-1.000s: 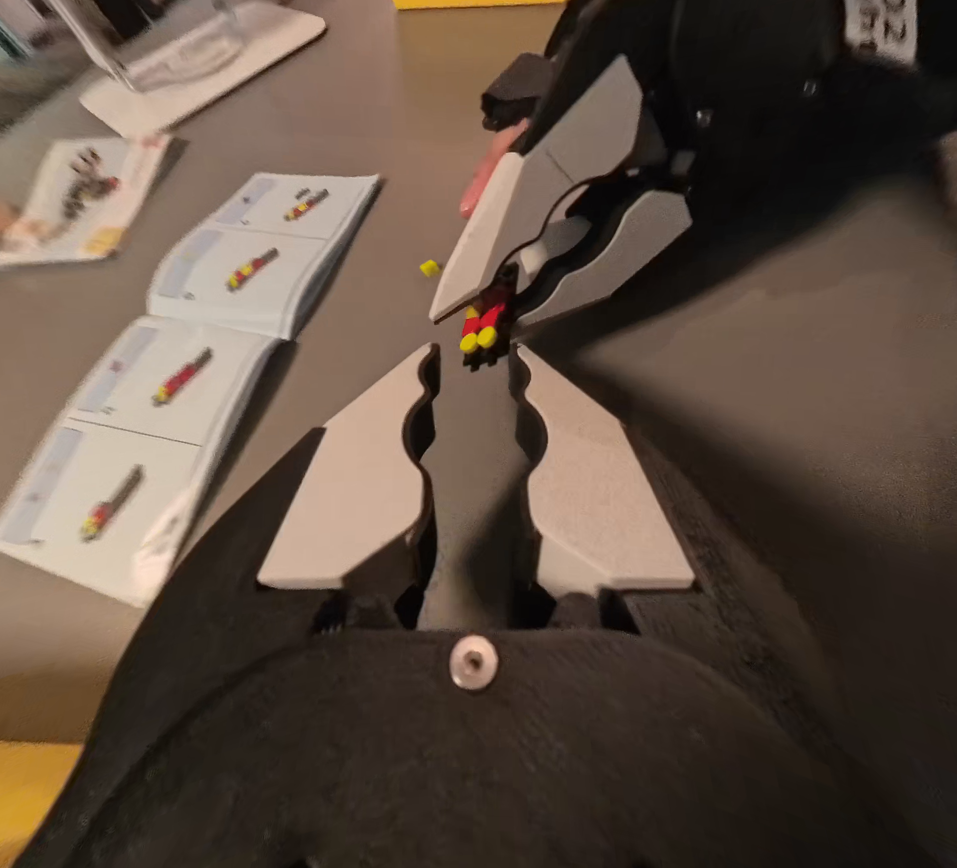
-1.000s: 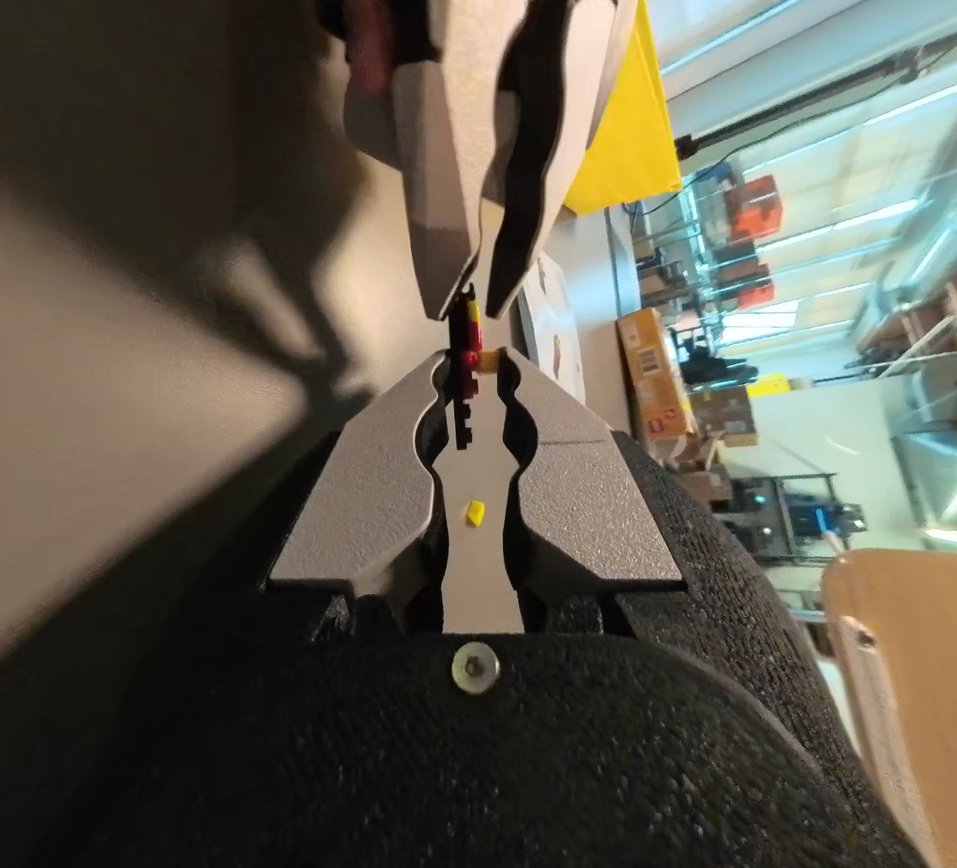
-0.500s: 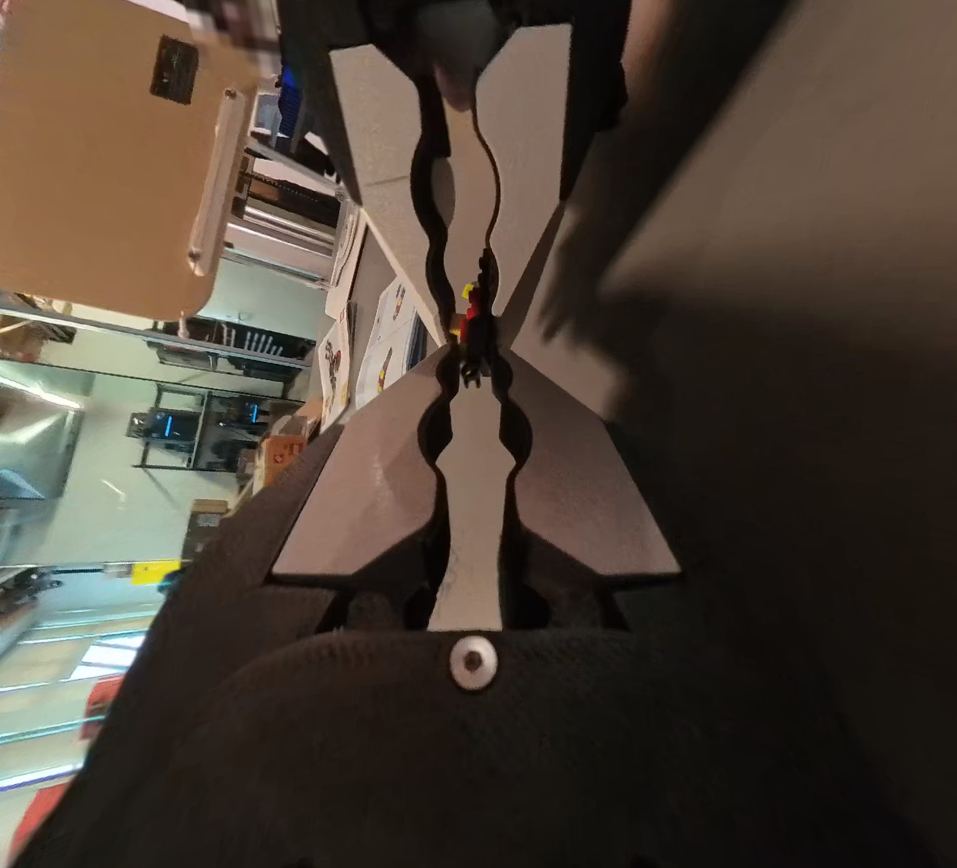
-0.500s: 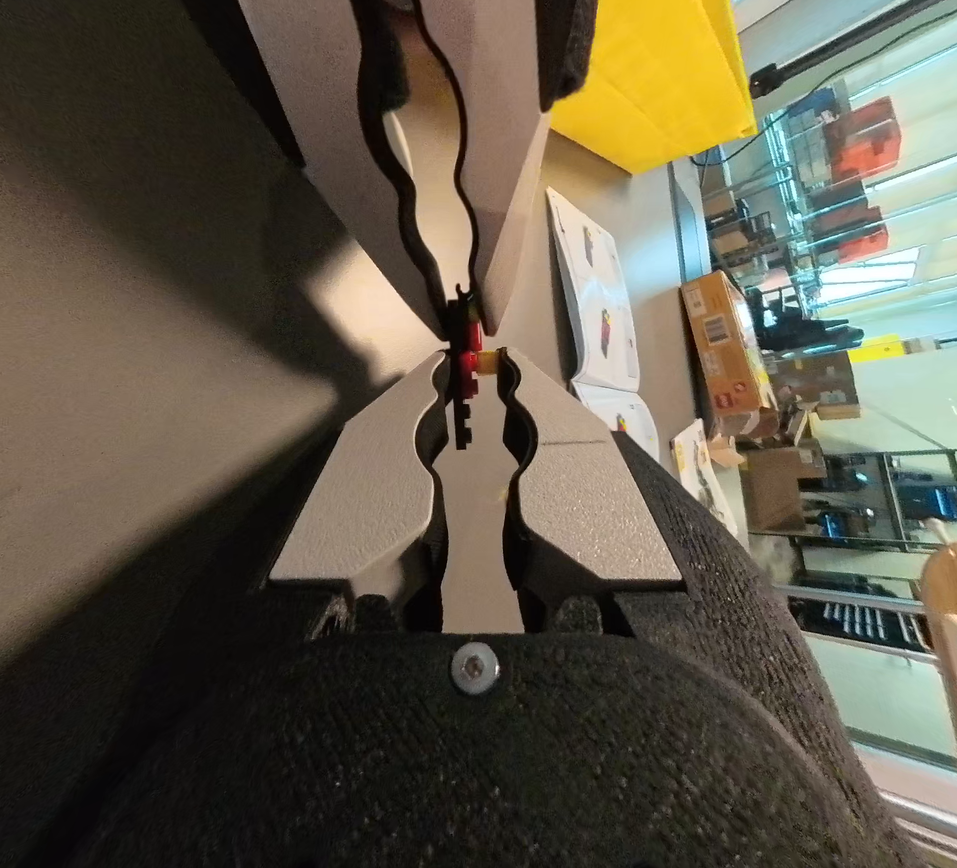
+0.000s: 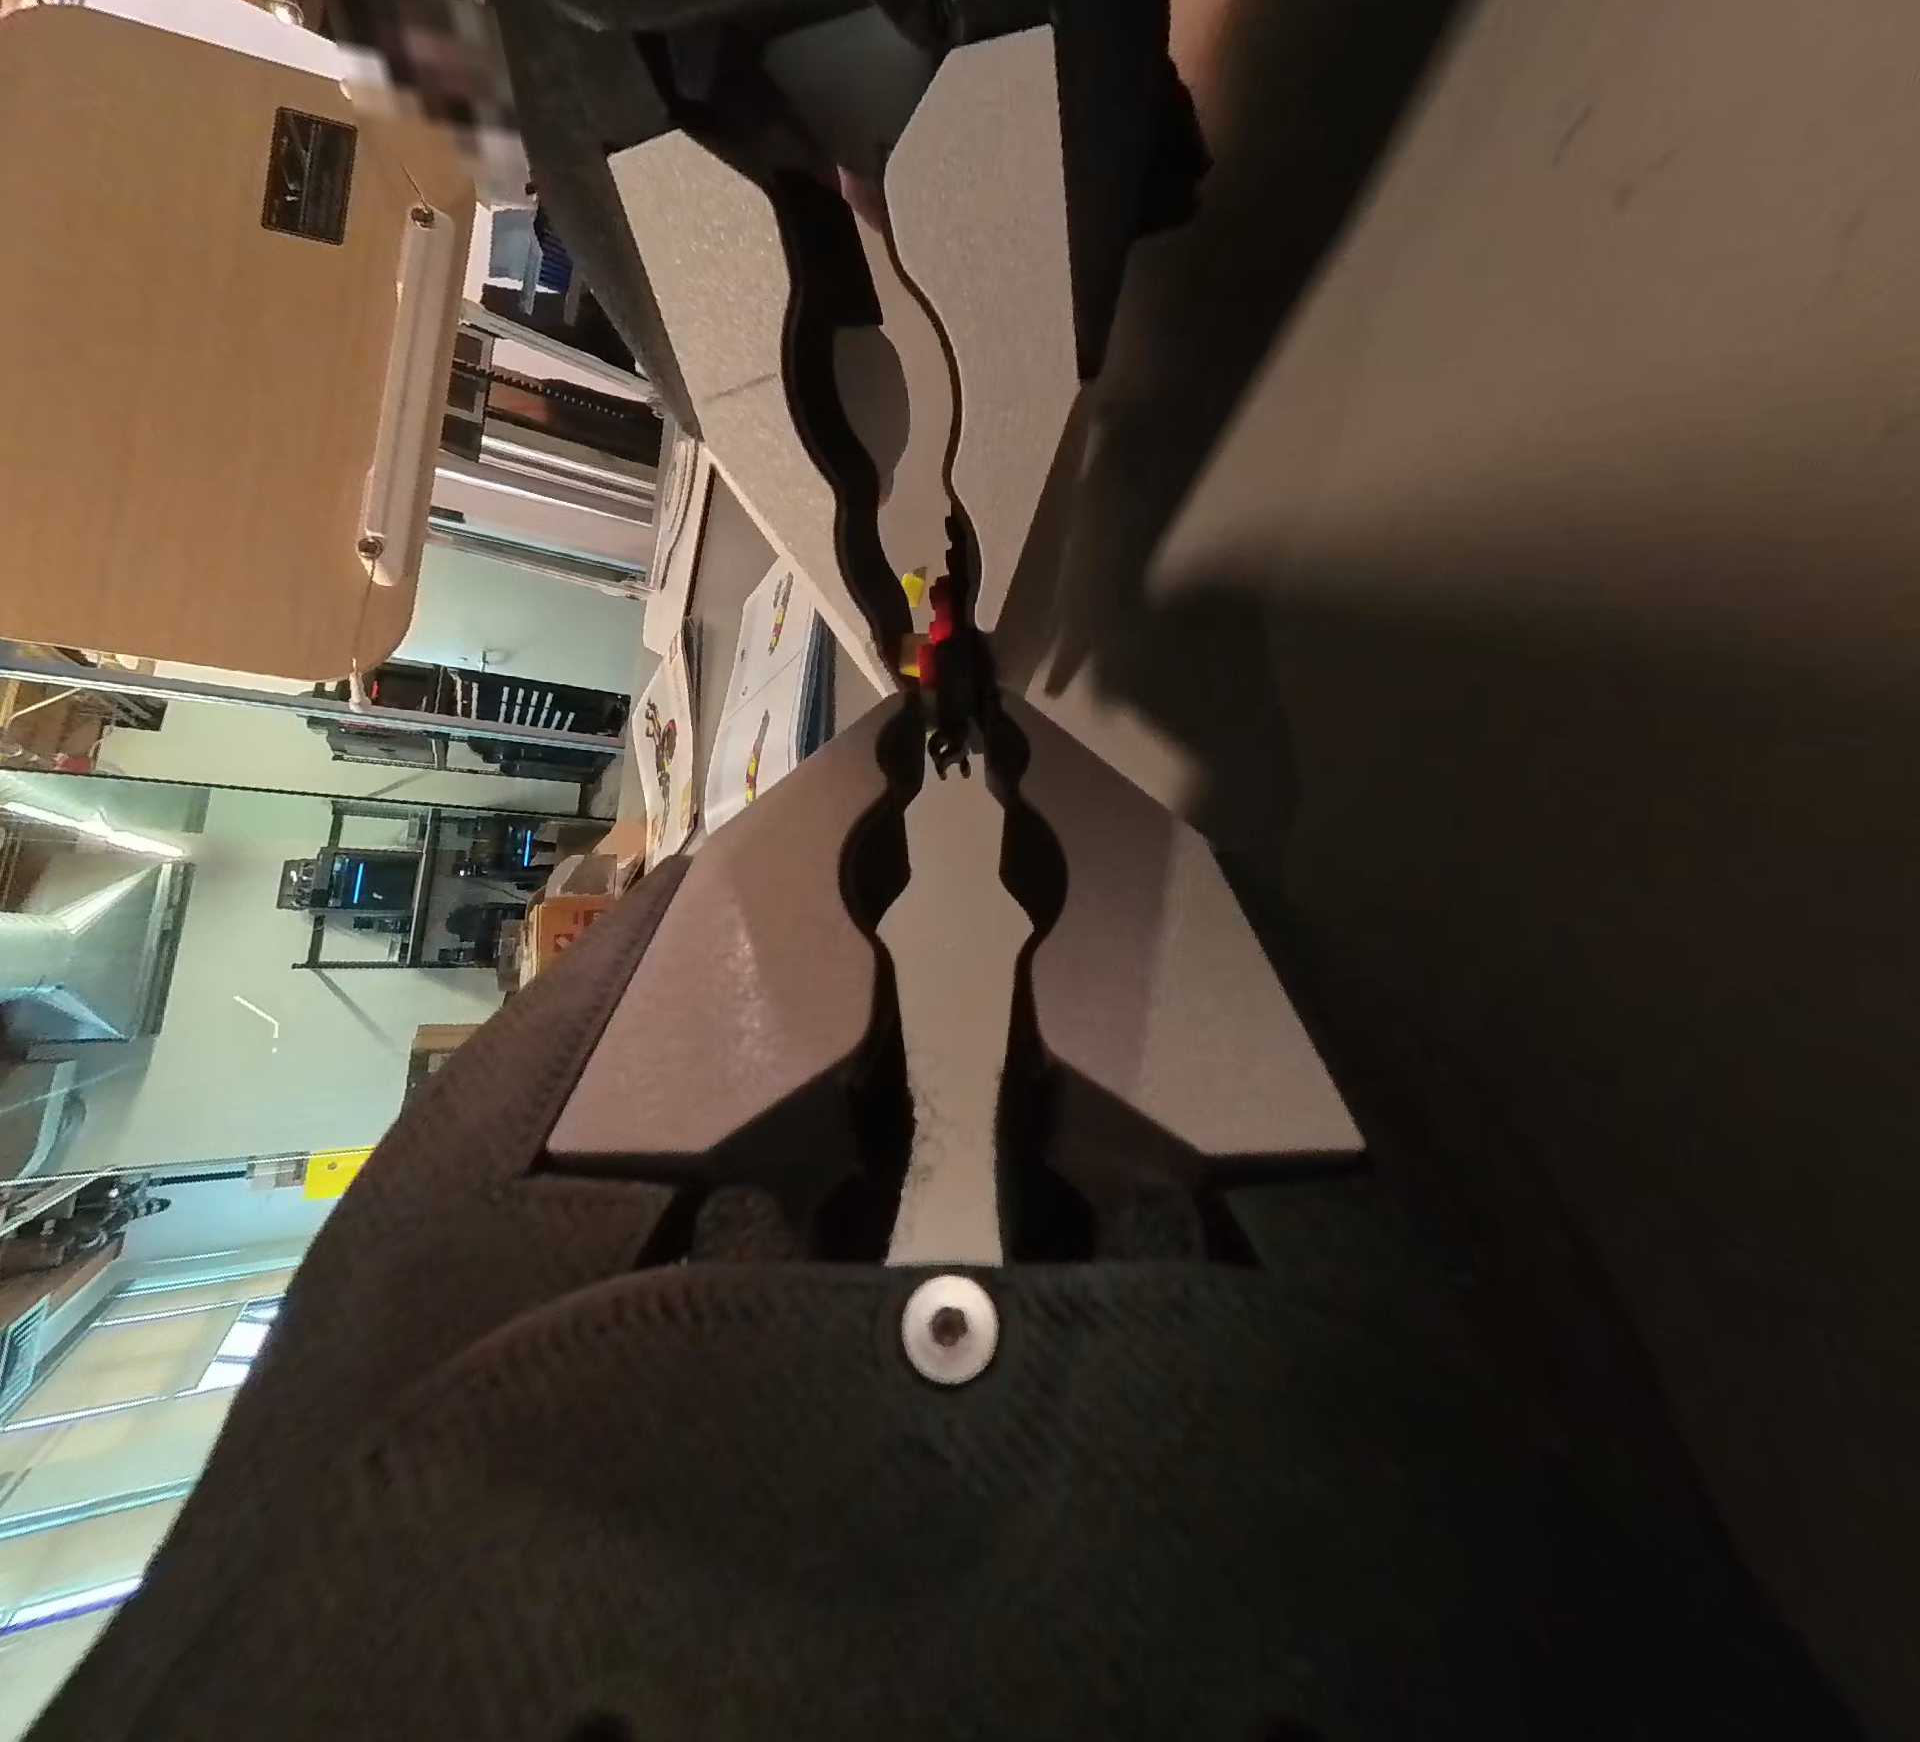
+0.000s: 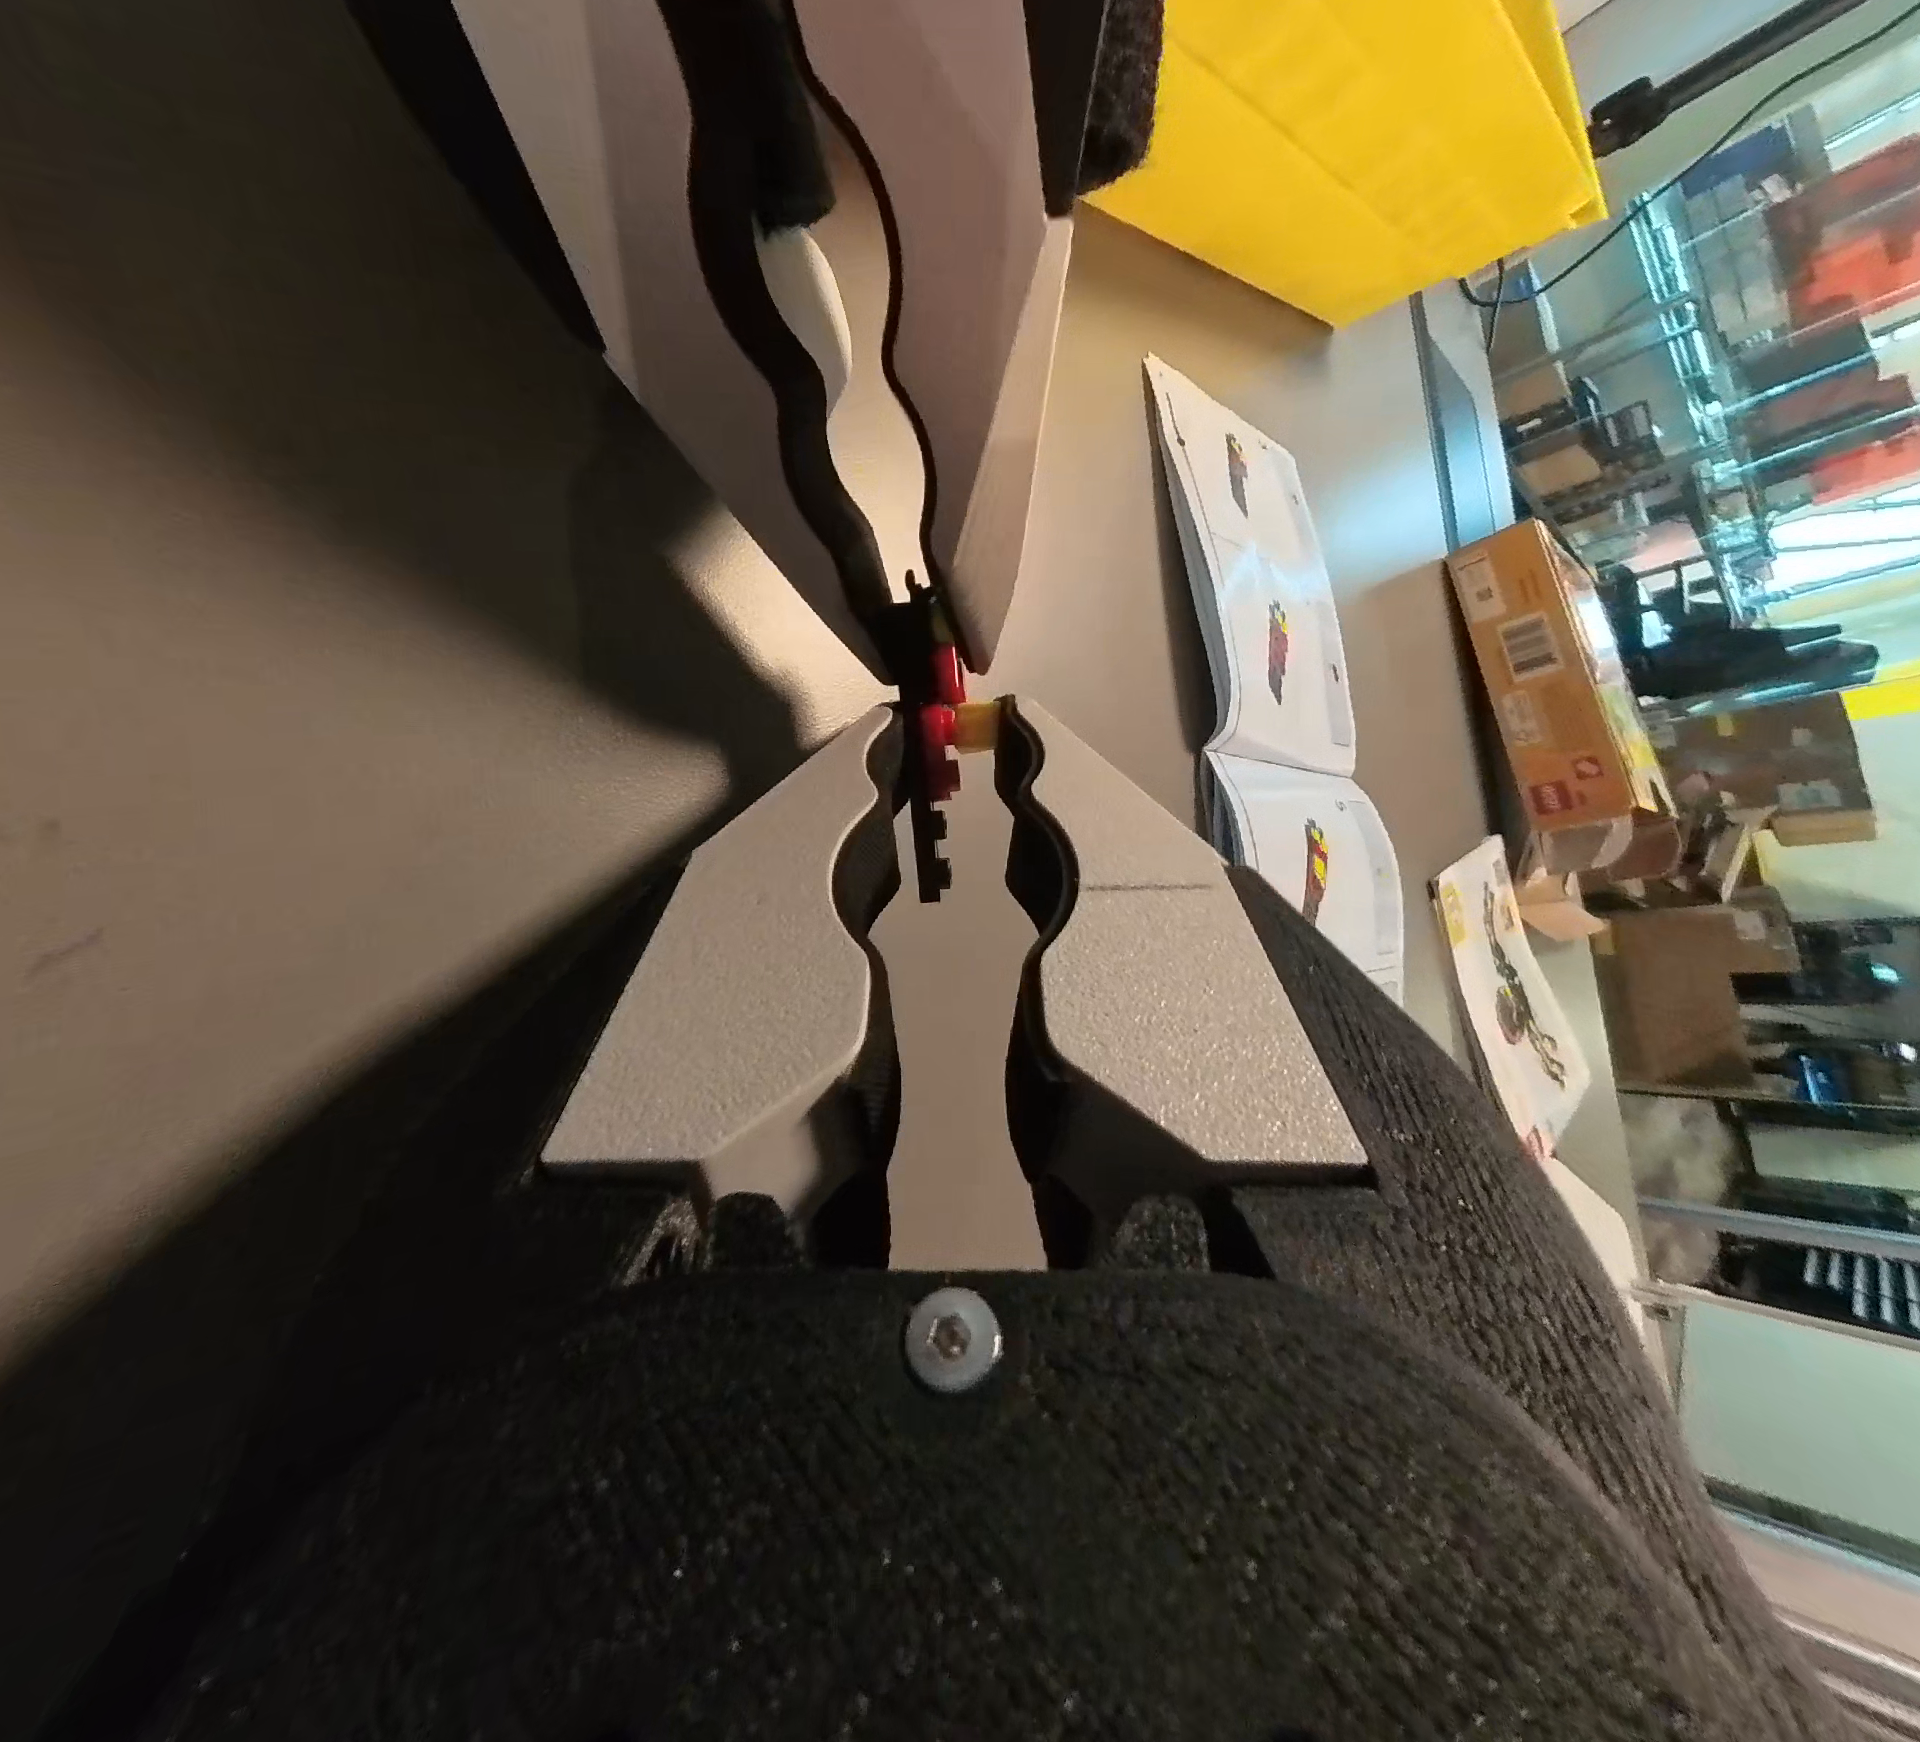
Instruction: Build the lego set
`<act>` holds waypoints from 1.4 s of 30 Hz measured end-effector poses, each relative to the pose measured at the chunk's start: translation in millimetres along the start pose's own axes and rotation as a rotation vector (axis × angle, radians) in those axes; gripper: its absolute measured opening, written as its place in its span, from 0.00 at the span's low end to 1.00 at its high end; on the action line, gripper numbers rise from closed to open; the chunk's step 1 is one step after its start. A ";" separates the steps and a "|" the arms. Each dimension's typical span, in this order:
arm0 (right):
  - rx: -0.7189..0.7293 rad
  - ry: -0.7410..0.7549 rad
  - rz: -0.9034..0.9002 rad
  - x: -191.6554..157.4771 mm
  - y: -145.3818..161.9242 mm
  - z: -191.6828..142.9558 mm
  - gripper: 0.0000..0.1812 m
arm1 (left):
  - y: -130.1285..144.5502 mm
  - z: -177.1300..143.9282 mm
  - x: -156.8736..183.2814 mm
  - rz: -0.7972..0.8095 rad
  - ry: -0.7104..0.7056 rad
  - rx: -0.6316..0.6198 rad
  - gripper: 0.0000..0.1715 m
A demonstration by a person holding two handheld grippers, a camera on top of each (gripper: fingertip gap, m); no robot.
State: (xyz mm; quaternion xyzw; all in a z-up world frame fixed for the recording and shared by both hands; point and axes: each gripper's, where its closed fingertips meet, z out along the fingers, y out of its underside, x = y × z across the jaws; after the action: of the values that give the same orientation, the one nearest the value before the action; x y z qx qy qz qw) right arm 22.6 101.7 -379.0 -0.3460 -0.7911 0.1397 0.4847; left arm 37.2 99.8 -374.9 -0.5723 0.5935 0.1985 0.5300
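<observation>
Open instruction booklets (image 6: 1273, 653) and a yellow bin (image 6: 1340, 51) are seen on the desk (image 6: 312, 466) beyond. A small lego assembly (image 6: 935, 726) is gripped between the tips of the right hand-held gripper (image 6: 943, 736) and left hand-held gripper (image 5: 951, 716), held tip to tip.

Both grippers look alike — the left gripper (image 5: 951, 721) and right gripper (image 6: 945, 726) have pale grey, wavy-edged fingers on textured black bodies, each with a silver screw at lower centre.

The two grippers meet tip to tip, leaving no gap between them. Beside them the grey table (image 6: 1101, 404) looks bare up to the open booklet (image 6: 1262, 653) (yellow bin (image 6: 1340, 51) farther off).
</observation>
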 end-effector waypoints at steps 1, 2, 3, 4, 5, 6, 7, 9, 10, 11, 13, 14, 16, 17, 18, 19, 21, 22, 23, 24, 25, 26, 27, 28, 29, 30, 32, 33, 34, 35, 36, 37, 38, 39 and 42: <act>0.002 -0.001 -0.006 -0.3 -0.1 0.2 0.08 | -0.4 -1.1 -1.5 0.000 0.003 0.001 0.06; 0.012 0.005 -0.017 -0.2 -0.8 0.2 0.08 | -0.9 -1.7 -1.6 0.003 0.003 0.004 0.06; 0.026 0.023 -0.029 0.7 -1.4 0.2 0.08 | -0.9 -2.0 -2.7 0.011 -0.005 0.007 0.06; 0.037 0.045 -0.048 2.4 -2.5 0.0 0.08 | -0.3 -0.7 -4.4 0.021 -0.020 0.011 0.06; 0.047 0.065 -0.080 3.4 -3.7 -0.3 0.08 | -0.7 -1.3 -5.7 0.029 -0.028 0.016 0.06; 0.059 0.090 -0.116 5.0 -5.4 -1.2 0.08 | -1.2 -1.8 -6.8 0.038 -0.039 0.021 0.06; 0.070 0.114 -0.149 6.3 -6.8 -2.3 0.09 | -2.0 -2.4 -8.3 0.053 -0.054 0.023 0.06; 0.089 0.134 -0.186 6.6 -9.7 -4.4 0.10 | -2.5 -2.7 -9.4 0.088 -0.074 0.021 0.06; 0.100 0.138 -0.188 7.0 -11.5 -5.7 0.11 | -1.8 -2.4 -9.3 0.103 -0.078 0.016 0.06; 0.107 0.133 -0.179 7.4 -12.3 -7.1 0.13 | -1.1 -2.4 -9.5 0.117 -0.082 0.013 0.06; 0.129 0.112 -0.155 7.5 -13.0 -11.3 0.15 | -1.8 -3.5 -11.1 0.146 -0.099 0.019 0.06; 0.149 0.100 -0.140 7.6 -14.0 -14.3 0.15 | -2.3 -4.2 -11.4 0.161 -0.104 0.022 0.06; 0.173 0.070 -0.088 8.6 -13.9 -19.1 0.16 | -1.9 -4.5 -11.3 0.187 -0.111 0.020 0.06; 0.178 0.050 -0.062 8.5 -12.8 -21.0 0.16 | -1.8 -4.6 -11.1 0.192 -0.111 0.021 0.06; 0.186 0.029 -0.040 7.9 -11.7 -22.9 0.17 | -1.8 -4.8 -10.3 0.197 -0.107 0.023 0.06; 0.194 0.007 -0.018 6.9 -10.4 -24.9 0.17 | -1.2 -4.7 -9.3 0.200 -0.101 0.022 0.06; 0.204 -0.069 0.053 2.3 -6.2 -28.2 0.18 | -1.2 -5.0 -4.7 0.208 -0.072 0.031 0.06; 0.205 -0.111 0.105 0.3 -3.5 -29.5 0.19 | -2.4 -5.7 -1.7 0.209 -0.054 0.044 0.06; 0.205 -0.153 0.163 -1.5 -0.1 -30.8 0.19 | -2.6 -5.9 0.0 0.202 -0.040 0.047 0.06; 0.203 -0.198 0.224 -3.3 3.5 -31.7 0.19 | -2.3 -5.7 2.3 0.192 -0.019 0.048 0.06; 0.199 -0.235 0.277 -3.7 6.4 -32.6 0.20 | -2.6 -6.0 4.1 0.182 -0.004 0.054 0.06; 0.201 -0.238 0.320 0.4 7.7 -33.6 0.22 | -2.9 -6.1 3.4 0.175 -0.007 0.058 0.06; 0.212 -0.235 0.353 4.5 7.6 -34.8 0.22 | -3.2 -5.8 1.2 0.165 -0.019 0.059 0.06; 0.218 -0.231 0.384 8.3 8.1 -35.0 0.22 | -3.8 -5.7 -1.6 0.152 -0.036 0.061 0.06; 0.209 -0.218 0.426 13.7 10.2 -33.0 0.22 | -3.3 -5.1 -2.2 0.137 -0.040 0.058 0.06; 0.189 -0.185 0.482 22.5 14.6 -29.2 0.16 | -3.4 -5.0 1.2 0.129 -0.024 0.063 0.06; 0.161 -0.193 0.581 32.8 21.3 -20.9 0.14 | -8.3 -4.3 8.3 0.170 -0.015 0.086 0.06; 0.154 -0.185 0.633 39.2 24.0 -16.7 0.13 | -11.1 -4.3 12.5 0.208 -0.010 0.103 0.06; 0.160 -0.195 0.674 43.0 23.3 -12.7 0.12 | -15.1 -5.5 12.6 0.232 -0.021 0.128 0.06; 0.167 -0.209 0.705 44.7 21.2 -9.5 0.12 | -17.5 -6.4 14.0 0.237 -0.013 0.150 0.06; 0.166 -0.221 0.719 45.2 19.2 -5.6 0.11 | -17.9 -6.5 15.4 0.234 0.001 0.159 0.06; 0.148 -0.231 0.722 43.9 18.9 -0.8 0.10 | -18.1 -6.6 16.4 0.232 0.010 0.164 0.06; 0.111 -0.233 0.720 42.2 20.6 5.6 0.09 | -18.8 -7.5 17.0 0.237 0.011 0.171 0.06; 0.075 -0.235 0.716 39.8 21.5 11.5 0.07 | -20.0 -8.2 17.3 0.243 0.010 0.179 0.05; 0.028 -0.242 0.716 32.5 12.8 25.6 0.05 | -20.1 -8.7 18.2 0.245 0.018 0.185 0.06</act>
State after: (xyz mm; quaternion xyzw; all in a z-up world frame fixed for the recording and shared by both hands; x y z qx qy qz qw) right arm -3.7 136.1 -376.9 -0.5751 -0.6695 0.3508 0.3130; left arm 55.5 78.7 -379.9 -0.4460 0.6796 0.2010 0.5467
